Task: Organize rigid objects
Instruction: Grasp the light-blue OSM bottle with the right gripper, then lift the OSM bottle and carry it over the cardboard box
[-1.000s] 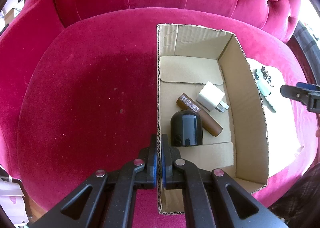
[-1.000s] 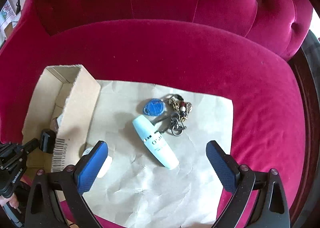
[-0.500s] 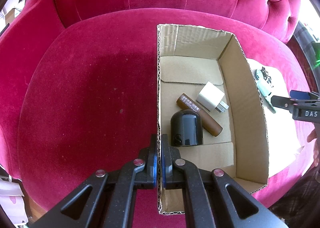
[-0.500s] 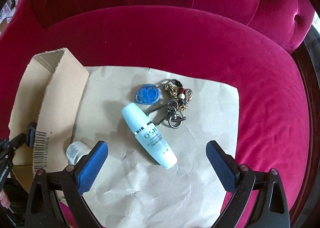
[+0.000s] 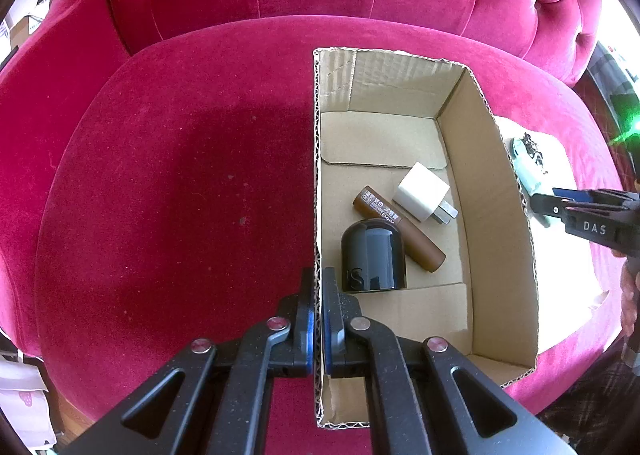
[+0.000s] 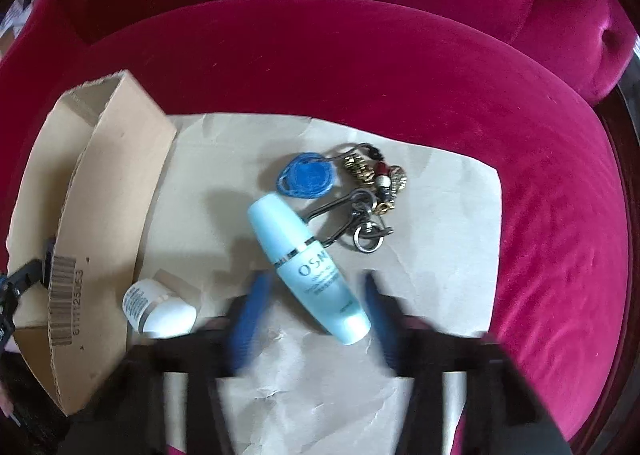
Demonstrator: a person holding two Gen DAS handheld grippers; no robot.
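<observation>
Filling most of both views, a deep pink velvet sofa with a button-tufted back carries everything. Right of centre in the left wrist view sits an open corrugated cardboard box, its raw fluted edges showing; the left hand-held gripper reaches in from the lower middle of the frame, its black arms converging and its blue-padded fingers pressed together on the box's left wall. At the right edge of that view the right hand-held gripper enters level, above a creased sheet of tan paper spread flat on the seat. In the right wrist view this gripper points down at the paper, motion-blurred, its blue pads apart on either side of the lower end of a pale blue plastic bottle, a smooth rounded cylinder with a silver band lying diagonally at frame centre; whether the pads touch it cannot be told. On the box floor lie a glossy black dome-topped cap, a brown matte tube with a white label, and a white cube-shaped plug. Lower left on the paper, against the box's outer wall, rests a small white bottle. Above the blue bottle lies a keychain with a blue oval fob, metal rings and beads.
</observation>
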